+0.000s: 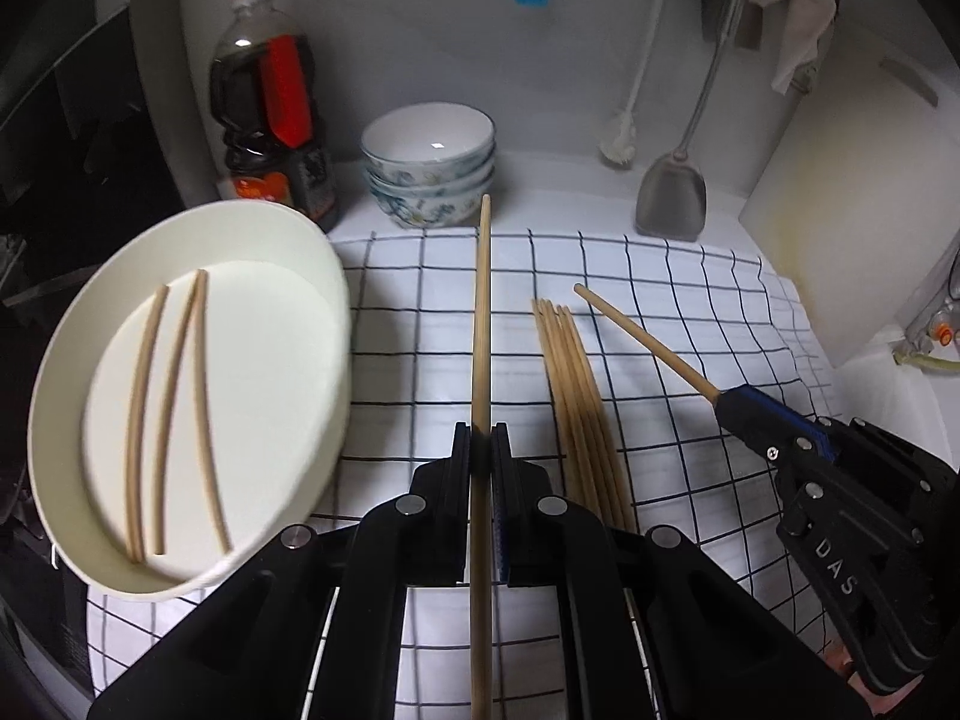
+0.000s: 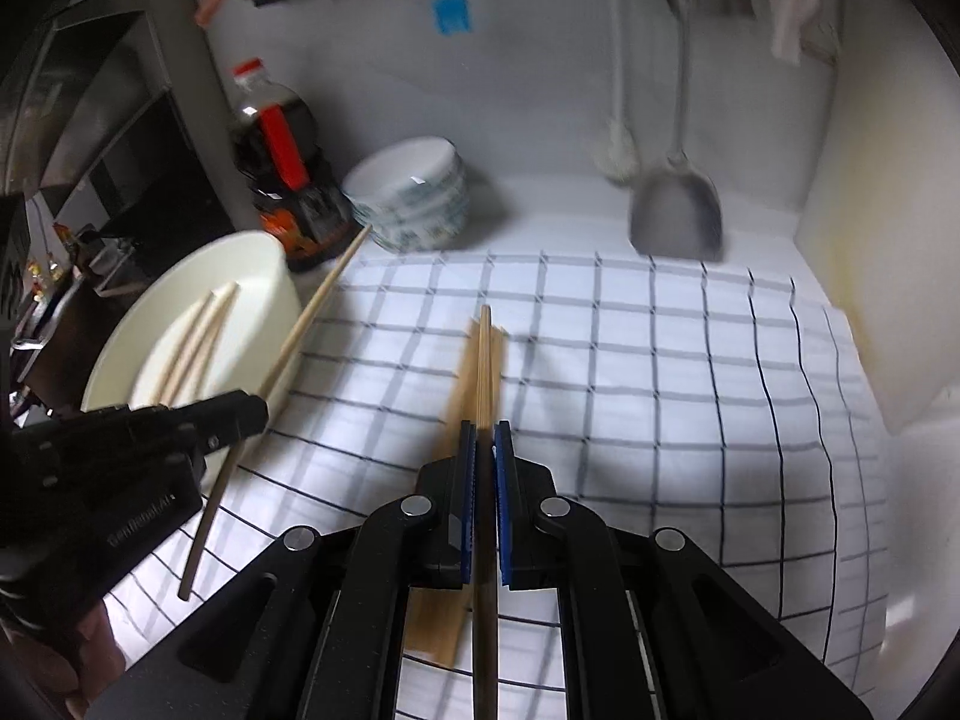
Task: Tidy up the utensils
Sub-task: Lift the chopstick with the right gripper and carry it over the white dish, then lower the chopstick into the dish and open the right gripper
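Left tool (image 1: 481, 447) and right tool (image 2: 485, 441) each clamp one chopstick (image 1: 482, 324) mid-shaft. Light, stiff, slick wood, I judge; a central grip limits pivoting.

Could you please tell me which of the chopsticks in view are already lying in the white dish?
The three chopsticks lying in the white dish; the others are bundled on the checked cloth or clamped in the left gripper and right gripper.

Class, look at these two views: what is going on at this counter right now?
A person is sorting chopsticks with two handheld grippers. The left gripper is shut on one chopstick, and the right gripper is shut on another chopstick; both are held above the checked cloth. Three chopsticks already lie in the white oval dish on the left, and a bundle of chopsticks still lies on the cloth.
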A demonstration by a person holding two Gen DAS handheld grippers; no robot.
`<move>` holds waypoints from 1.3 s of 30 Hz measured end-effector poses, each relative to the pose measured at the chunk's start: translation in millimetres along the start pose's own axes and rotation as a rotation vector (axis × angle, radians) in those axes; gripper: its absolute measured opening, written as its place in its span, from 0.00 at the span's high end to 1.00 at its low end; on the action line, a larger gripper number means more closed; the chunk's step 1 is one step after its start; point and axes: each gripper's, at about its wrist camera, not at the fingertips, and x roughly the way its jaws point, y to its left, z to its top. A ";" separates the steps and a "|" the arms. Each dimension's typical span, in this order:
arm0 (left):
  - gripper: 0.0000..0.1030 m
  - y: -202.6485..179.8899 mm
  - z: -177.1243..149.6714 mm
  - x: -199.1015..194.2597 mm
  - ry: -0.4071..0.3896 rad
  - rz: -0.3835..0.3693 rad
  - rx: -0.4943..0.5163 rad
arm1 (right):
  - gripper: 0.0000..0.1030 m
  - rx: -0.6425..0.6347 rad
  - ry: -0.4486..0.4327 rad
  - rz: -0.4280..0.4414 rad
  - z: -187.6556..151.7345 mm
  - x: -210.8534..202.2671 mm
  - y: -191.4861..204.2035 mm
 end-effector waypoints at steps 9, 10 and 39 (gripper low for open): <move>0.93 62.3 10.8 -41.5 -0.072 0.071 -0.040 | 0.94 -0.088 -0.043 0.063 31.8 -10.6 70.1; 0.93 72.6 11.2 -44.6 -0.077 0.083 -0.051 | 0.94 -0.098 -0.043 0.073 34.3 -9.3 77.6; 0.93 225.7 2.6 28.1 0.107 0.168 -0.224 | 0.94 -0.202 0.111 0.159 73.6 114.8 227.0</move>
